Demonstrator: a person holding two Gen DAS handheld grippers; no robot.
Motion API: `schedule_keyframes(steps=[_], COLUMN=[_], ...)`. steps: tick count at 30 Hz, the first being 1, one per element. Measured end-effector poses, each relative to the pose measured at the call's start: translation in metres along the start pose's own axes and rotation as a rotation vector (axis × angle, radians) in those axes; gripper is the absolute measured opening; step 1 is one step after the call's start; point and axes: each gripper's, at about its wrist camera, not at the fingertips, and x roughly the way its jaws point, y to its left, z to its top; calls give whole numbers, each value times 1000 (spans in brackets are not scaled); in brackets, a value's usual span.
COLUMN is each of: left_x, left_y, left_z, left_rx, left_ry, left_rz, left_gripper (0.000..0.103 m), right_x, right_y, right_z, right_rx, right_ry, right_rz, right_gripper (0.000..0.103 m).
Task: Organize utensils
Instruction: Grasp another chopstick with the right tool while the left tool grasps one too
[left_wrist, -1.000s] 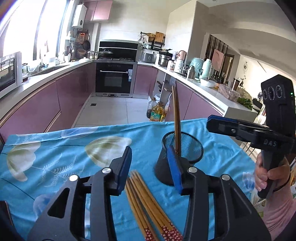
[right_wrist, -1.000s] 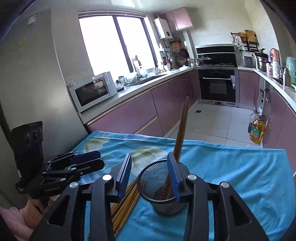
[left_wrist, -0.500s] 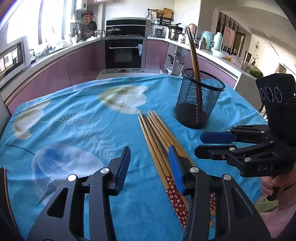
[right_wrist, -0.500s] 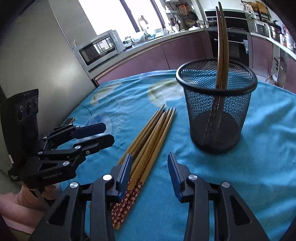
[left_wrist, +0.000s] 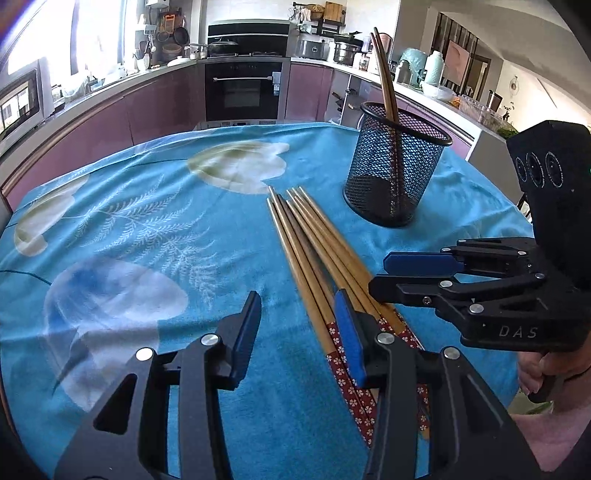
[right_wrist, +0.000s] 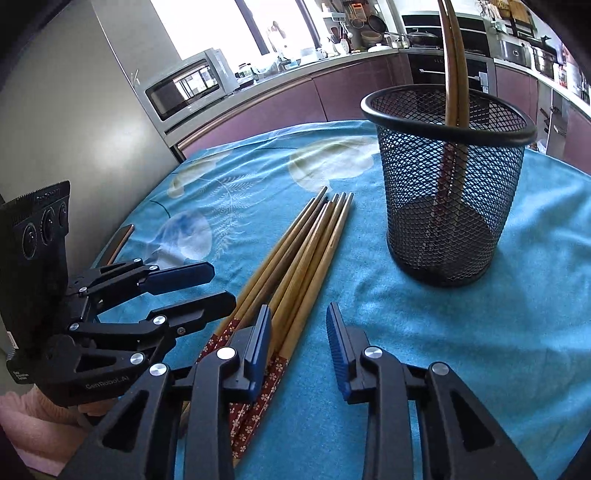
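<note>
A blue tablecloth (left_wrist: 155, 236) with pale flower prints covers the table. Behind it run purple kitchen cabinets (left_wrist: 155, 107), a black built-in oven (left_wrist: 242, 90), and a microwave (right_wrist: 188, 86) on the counter by the bright window (right_wrist: 207, 22).

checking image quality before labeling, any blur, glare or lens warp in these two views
Left wrist view: the chopsticks on the cloth smear near the jaws, the window at upper left is blown out, and the counters bow with the fisheye. Right wrist view: sharp on the mesh holder, with the window overexposed, dark vignetted corners, and the table edge curving.
</note>
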Motion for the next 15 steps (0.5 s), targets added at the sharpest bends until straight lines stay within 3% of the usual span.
schedule_keyframes(steps=[15], left_x=[12], left_y=[5], left_z=[1], left_rx=[-34], left_ry=[41], left_rz=[-47], left_gripper=[31], right_x=[0], right_y=[-9], right_z=[-3], right_rx=[15], right_ry=[14], right_rz=[-21], right_gripper=[22])
